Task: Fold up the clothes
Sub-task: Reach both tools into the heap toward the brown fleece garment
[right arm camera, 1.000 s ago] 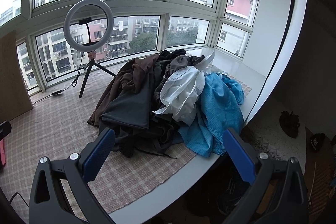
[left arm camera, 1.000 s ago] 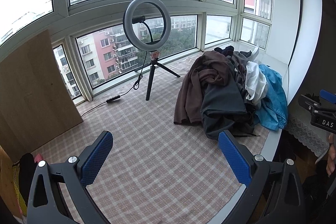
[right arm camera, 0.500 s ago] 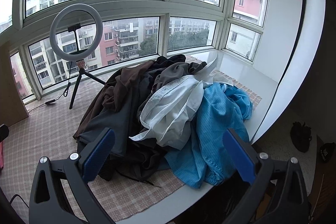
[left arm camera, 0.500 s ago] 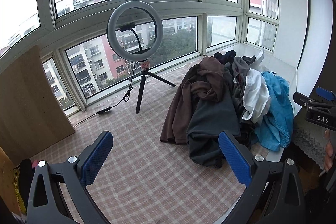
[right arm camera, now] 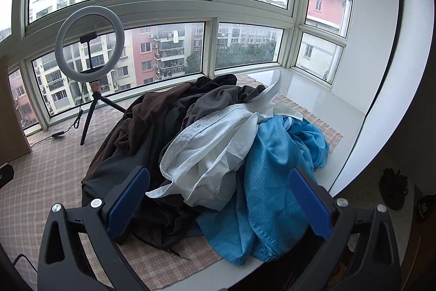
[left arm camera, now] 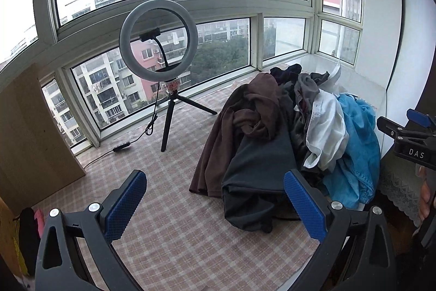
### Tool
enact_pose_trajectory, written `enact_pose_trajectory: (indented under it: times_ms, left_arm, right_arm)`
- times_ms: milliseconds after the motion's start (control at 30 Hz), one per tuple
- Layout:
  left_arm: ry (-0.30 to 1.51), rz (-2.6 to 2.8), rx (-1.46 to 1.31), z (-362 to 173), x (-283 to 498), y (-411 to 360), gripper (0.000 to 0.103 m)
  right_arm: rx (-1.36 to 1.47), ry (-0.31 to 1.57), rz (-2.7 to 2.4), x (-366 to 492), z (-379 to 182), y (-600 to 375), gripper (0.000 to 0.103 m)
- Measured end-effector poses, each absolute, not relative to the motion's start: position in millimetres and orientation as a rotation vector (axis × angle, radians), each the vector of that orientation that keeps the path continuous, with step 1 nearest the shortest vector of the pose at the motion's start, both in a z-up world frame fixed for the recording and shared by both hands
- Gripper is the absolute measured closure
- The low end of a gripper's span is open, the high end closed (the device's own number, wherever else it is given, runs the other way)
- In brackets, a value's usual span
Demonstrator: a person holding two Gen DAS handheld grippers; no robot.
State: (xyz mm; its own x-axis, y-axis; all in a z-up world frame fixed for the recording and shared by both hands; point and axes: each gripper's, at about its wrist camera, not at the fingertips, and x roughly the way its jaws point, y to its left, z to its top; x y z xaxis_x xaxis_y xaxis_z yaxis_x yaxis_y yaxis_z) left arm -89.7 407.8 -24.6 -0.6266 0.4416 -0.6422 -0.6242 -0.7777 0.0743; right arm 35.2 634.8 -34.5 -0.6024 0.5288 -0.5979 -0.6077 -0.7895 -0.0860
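A pile of clothes (left arm camera: 286, 138) lies on the checked cloth of the window ledge: a brown garment (left arm camera: 245, 116), a dark grey one (left arm camera: 259, 162), a white shirt (right arm camera: 212, 149) and a blue garment (right arm camera: 272, 182). My left gripper (left arm camera: 215, 206) is open and empty, just left of the pile's near edge. My right gripper (right arm camera: 218, 201) is open and empty, close in front of the white shirt and the blue garment. The right gripper also shows at the right edge of the left wrist view (left arm camera: 408, 132).
A ring light on a tripod (left arm camera: 160, 67) stands behind the pile to the left, its cable (left arm camera: 122, 146) trailing over the checked cloth (left arm camera: 177, 231). A wooden board (left arm camera: 30, 138) leans at the left. The ledge's front edge (right arm camera: 245, 272) drops to the floor, where dark shoes (right arm camera: 395, 190) lie.
Both grippers have moved closer to the pile, which now looks larger in both views. The left view has swung right. Both stay open.
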Motion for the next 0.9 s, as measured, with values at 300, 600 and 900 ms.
enact_pose_trajectory:
  times_ms: [300,600,900]
  left_arm:
    - [0.426,2.360,-0.847,-27,-104,433,0.001]
    - [0.469,2.368,-0.869,-30,-124,451,0.001]
    - [0.515,2.331,-0.832,-27,-157,478,0.001]
  right_arm:
    - [-0.827,0.223,2.359,18,-46,666,0.000]
    - [-0.847,0.248,2.375,-11,-59,687,0.000]
    - [-0.759,0.260,2.396,-27,-56,719,0.000]
